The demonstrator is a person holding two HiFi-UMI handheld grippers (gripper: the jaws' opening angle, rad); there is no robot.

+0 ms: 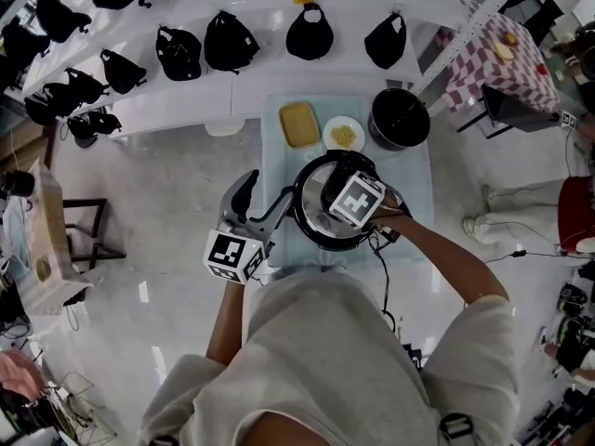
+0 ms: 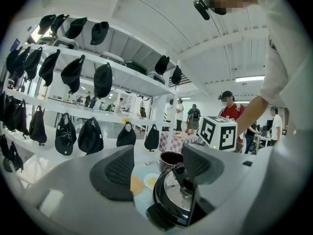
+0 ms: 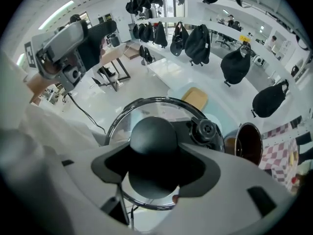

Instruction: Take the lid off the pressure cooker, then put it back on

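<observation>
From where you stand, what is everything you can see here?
Silver pressure cooker with glass lid: one, silver and black, middle of the pale blue table, lid on.
Round black lid knob: one, black, between the right tool's jaws.
Yellow rectangular block: one, yellow, behind the cooker.
White round plate of yellow food: one, white, beside the block.
Dark round pot: one, black, table's far right corner.
Black bags: many, black, on white shelves beyond.
Red-and-white checked tablecloth: one, far right.
Left tool: one, grey, jaws apart by the cooker's long black handle.
Right tool: one, grey, jaws apart around the knob.
</observation>
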